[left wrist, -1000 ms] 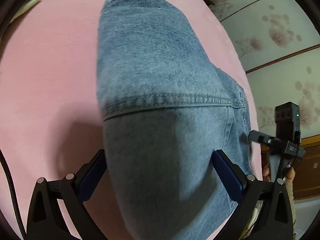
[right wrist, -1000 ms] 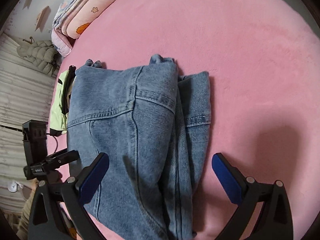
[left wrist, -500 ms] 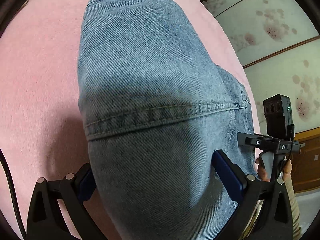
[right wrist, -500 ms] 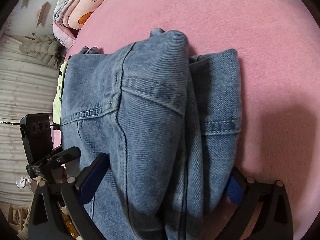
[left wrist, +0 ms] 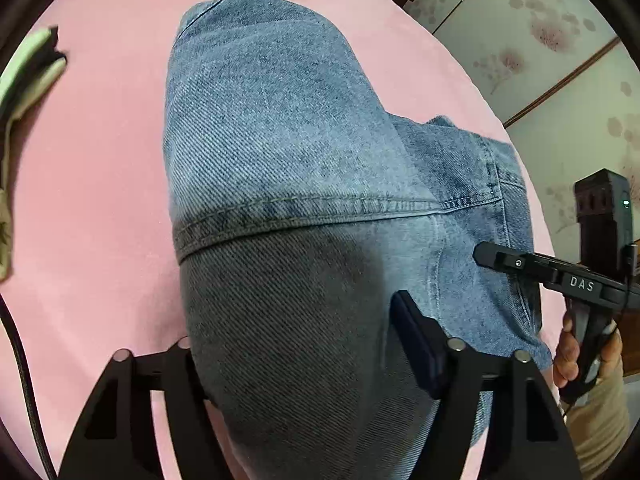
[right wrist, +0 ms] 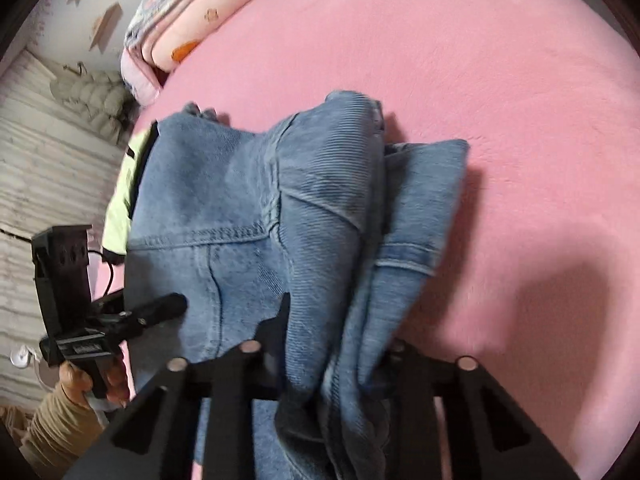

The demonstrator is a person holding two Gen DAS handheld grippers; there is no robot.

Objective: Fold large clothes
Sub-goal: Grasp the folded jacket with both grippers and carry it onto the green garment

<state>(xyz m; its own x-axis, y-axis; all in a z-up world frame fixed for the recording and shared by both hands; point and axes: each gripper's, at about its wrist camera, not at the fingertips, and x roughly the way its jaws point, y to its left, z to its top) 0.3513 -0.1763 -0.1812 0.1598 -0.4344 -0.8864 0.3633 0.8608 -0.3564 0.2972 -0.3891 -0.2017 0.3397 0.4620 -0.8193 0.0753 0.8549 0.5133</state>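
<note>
The jeans (left wrist: 280,168) lie folded on a pink bed (left wrist: 100,160), bunched into a thick stack with a stitched seam running across the top layer. The left gripper (left wrist: 296,344) has just been closing and its jaws now clamp the near end of the jeans: denim fills the gap, hiding the left finger, while the right pad (left wrist: 416,344) presses into the cloth. The right gripper (right wrist: 332,344) has also just been closing, down to a narrow gap, and pinches a gathered fold of several denim layers that rises between its fingers.

In the right wrist view the jeans (right wrist: 248,200) spread away towards the left, and the left gripper, held in a hand (right wrist: 92,384) with a tan sleeve (right wrist: 56,424), sits at their near left edge. A pale green garment (right wrist: 120,200) lies partly under the far left side of the jeans, and a cable (right wrist: 108,272) trails beside it. Folded bedding (right wrist: 180,28) is stacked at the far edge of the bed, well apart from the jeans, with a grey padded coat (right wrist: 96,100) beyond it.

In the left wrist view the right hand (left wrist: 576,356) grips its tool just past the right edge of the jeans, and flowered wall panels (left wrist: 540,40) stand behind the bed.
</note>
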